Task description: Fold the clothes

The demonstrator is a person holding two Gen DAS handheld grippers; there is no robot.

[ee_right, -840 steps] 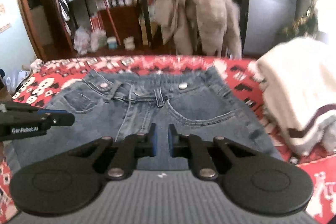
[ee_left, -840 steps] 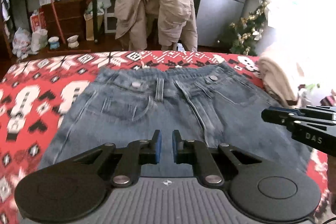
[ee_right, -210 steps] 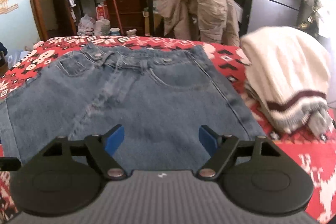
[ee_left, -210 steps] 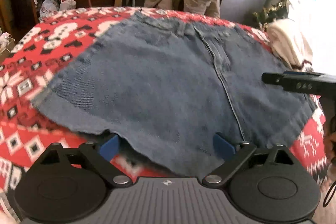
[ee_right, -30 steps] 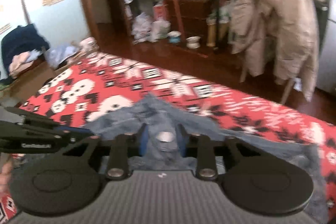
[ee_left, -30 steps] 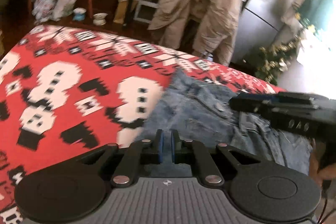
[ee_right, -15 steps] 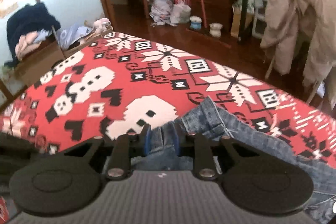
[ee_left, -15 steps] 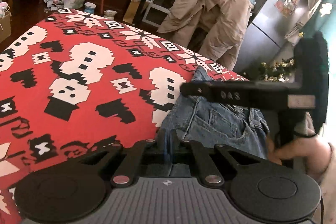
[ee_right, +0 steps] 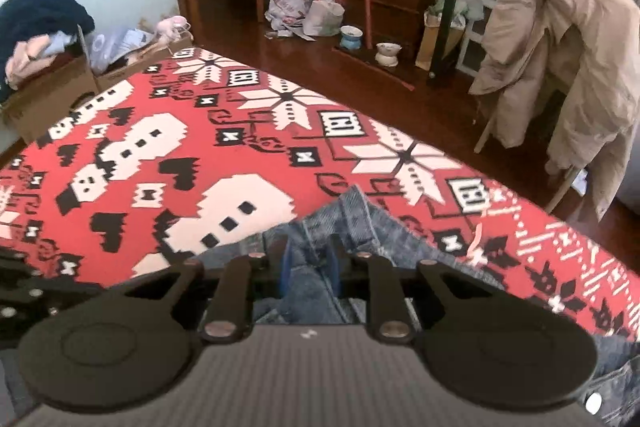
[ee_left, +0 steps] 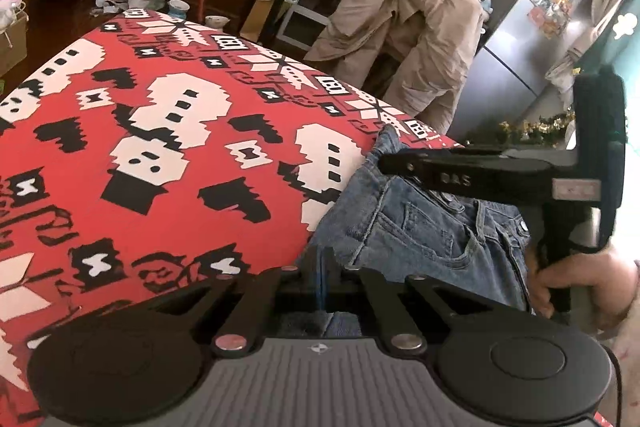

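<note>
Both grippers pinch the jeans (ee_right: 352, 223) (left (ee_left: 323, 269) seemingly shut tight).

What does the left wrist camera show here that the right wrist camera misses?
Left wrist only: the right gripper seen from the side, the hand holding it, a fridge. Right wrist only: cardboard boxes of clothes by a blue wall. Both: the jeans pinched in each gripper, the red patterned blanket, a beige coat over a chair.
</note>
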